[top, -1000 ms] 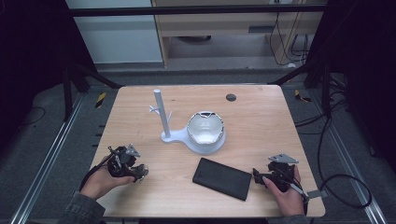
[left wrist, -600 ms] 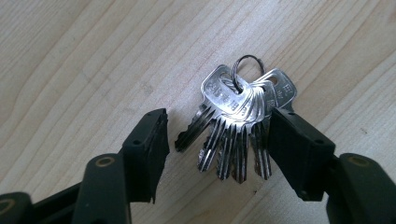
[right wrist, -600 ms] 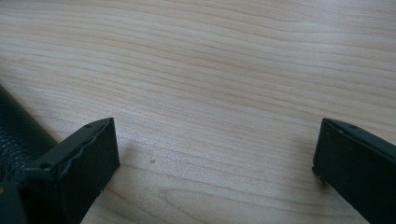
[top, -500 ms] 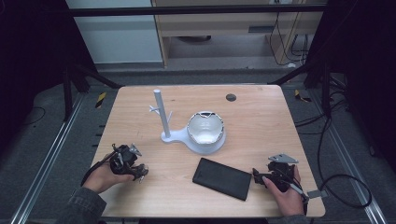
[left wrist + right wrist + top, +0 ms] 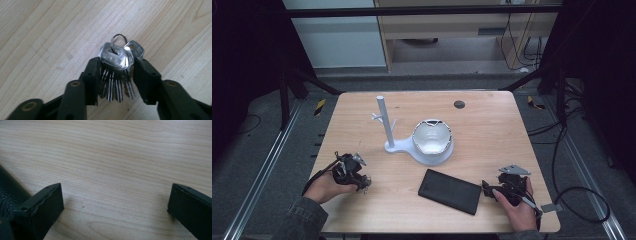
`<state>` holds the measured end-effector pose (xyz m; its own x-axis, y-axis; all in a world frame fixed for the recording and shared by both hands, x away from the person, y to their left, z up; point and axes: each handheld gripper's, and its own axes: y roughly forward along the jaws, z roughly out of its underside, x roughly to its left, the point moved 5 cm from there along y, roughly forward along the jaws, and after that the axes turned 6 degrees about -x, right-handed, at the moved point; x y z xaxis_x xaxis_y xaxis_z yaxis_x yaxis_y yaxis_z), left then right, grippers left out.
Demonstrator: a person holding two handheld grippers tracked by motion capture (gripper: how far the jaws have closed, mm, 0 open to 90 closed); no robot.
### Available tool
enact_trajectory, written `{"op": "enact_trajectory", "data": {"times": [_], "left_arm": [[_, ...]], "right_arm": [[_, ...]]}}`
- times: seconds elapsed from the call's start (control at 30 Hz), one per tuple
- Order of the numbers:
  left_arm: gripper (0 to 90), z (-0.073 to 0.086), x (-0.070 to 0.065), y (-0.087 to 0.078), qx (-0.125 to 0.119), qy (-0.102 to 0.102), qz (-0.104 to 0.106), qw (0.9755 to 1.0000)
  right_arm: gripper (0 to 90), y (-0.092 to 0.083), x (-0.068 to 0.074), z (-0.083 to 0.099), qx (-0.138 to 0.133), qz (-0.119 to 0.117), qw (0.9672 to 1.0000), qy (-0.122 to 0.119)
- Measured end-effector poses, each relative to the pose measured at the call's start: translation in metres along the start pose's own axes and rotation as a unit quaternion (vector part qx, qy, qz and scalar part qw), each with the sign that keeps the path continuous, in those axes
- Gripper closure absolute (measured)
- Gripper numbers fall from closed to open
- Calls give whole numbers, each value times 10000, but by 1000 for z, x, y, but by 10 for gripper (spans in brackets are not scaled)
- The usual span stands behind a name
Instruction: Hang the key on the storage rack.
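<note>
A bunch of silver keys [image 5: 115, 58] on a split ring sits between the two black jaws of my left gripper [image 5: 116, 68], which is shut on the key heads, blades pointing back toward the camera. In the high view that gripper [image 5: 360, 178] is at the table's front left, held by a hand. My right gripper [image 5: 488, 188] rests at the front right, right beside the right end of a flat black case [image 5: 450, 191]. Its jaws stand wide open [image 5: 115, 195] over bare wood, and the case [image 5: 10, 192] edges in at the left.
A white stand with an upright post [image 5: 382, 120] and a round white bowl-shaped holder [image 5: 432, 137] stands mid-table. A small dark disc [image 5: 459, 104] lies near the far edge. The wooden tabletop [image 5: 492, 135] ends in metal rails and cables on both sides.
The left hand and its gripper have shifted very slightly. The right gripper and the case stay where they were.
</note>
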<state>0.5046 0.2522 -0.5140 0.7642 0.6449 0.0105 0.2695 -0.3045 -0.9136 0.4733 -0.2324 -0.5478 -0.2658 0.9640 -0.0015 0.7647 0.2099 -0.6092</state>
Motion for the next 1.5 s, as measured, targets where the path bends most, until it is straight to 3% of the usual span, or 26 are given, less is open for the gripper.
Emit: {"op": "enact_trajectory", "data": {"times": [0.1, 0.17, 0.27, 0.5, 0.87, 1.1, 1.5], "left_arm": [[654, 0, -1, -1, 73, -70, -79, 9999], [776, 0, -1, -1, 115, -73, -107, 9998], [813, 2, -1, -2, 167, -119, -159, 9997], [828, 5, 1, -4, 201, -197, -84, 9996], [834, 2, 5, -28, -119, -274, -194, 9994], [834, -25, 3, -68, -257, -29, -315, 9992], [834, -80, 6, -123, -451, 195, -594, 9970]], "right_arm": [[4, 0, 0, 0, 3, 3, 10000, -5], [4, 0, 0, 0, 0, 1, 10000, -7], [4, 0, 1, 0, -1, -5, 10000, -2], [4, 0, 1, 0, 2, -8, 10000, 4], [4, 0, 2, 0, 9, -3, 10000, -5], [4, 0, 2, 0, 8, -3, 10000, -7], [4, 0, 2, 0, 9, -10, 10000, -13]]}}
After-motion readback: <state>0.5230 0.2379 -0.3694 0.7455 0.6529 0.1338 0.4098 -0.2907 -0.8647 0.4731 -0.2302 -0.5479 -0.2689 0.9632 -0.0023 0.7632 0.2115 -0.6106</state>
